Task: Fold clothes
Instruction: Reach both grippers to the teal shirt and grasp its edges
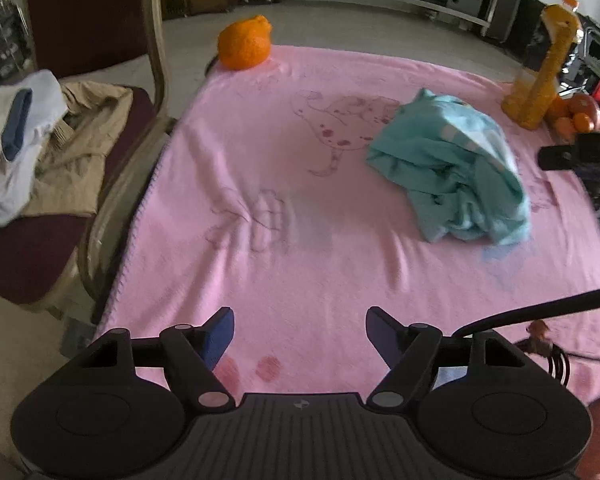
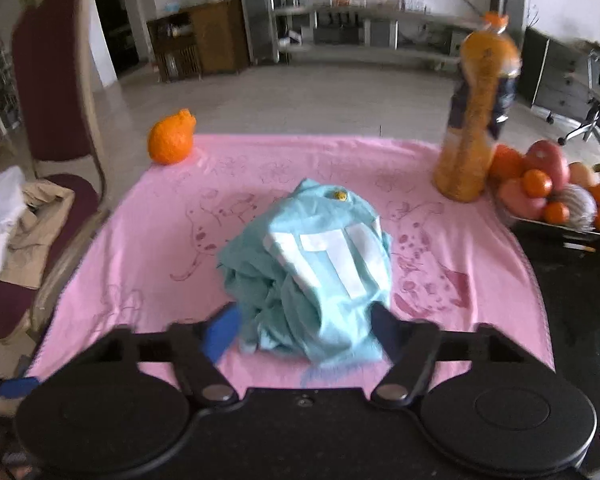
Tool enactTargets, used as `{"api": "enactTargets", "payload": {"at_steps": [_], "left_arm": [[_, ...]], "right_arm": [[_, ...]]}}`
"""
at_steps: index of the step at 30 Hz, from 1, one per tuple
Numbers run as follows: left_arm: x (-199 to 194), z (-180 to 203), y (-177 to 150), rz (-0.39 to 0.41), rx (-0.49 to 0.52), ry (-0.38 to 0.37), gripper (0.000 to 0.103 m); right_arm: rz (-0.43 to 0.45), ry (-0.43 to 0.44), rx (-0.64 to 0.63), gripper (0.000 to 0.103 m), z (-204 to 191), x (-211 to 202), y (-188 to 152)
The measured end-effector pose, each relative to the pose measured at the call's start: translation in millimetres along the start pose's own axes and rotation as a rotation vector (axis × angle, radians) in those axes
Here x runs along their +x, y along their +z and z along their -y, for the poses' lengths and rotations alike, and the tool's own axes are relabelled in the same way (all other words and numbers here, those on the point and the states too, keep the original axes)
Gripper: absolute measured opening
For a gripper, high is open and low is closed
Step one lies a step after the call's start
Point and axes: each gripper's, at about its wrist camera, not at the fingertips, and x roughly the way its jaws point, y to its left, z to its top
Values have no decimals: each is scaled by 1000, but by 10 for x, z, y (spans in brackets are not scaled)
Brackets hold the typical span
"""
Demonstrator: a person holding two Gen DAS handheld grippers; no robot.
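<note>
A chair (image 1: 100, 128) at the far left carries spare clothes (image 1: 40, 140), off the pink blanket (image 1: 260, 200) covering the surface. The left gripper (image 1: 300, 336) hangs released over bare blanket with open room ahead. The crumpled teal shirt (image 2: 312, 264) lies right of centre between the right gripper's (image 2: 304, 332) spread jaws, ungripped. A bottle (image 2: 476, 128) and fruit (image 2: 548, 188) crowd the right edge.

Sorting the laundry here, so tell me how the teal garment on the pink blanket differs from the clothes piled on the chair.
The teal garment is one bright turquoise piece with white blocks; the chair pile is several pieces in beige, white and dark blue. The teal garment is heaped on the pink blanket, the chair pile on a maroon seat beside it. The teal garment lies in front of the right tool; the chair pile is off to the side. Both are crumpled and unfolded.
</note>
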Motion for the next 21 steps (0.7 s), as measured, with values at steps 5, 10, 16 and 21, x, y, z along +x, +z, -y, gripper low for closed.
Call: {"api": "enactTargets", "payload": {"at_steps": [5,10,16,21], "left_arm": [[73,-39,9,-10,0,-39,72],[105,-93,-113,-21,14,-83,72],[123,-247,-212,-25,-16,-85,70],[-60,-395,-232,20,-54,-65,70]], "right_arm": [[-80,-18,-24,60,-47,656,182],[-156,-26,2,9,18,1044,144],[-100,170,83,3,-269,740,467],[118,348,141,3,-718,19,1376]]}}
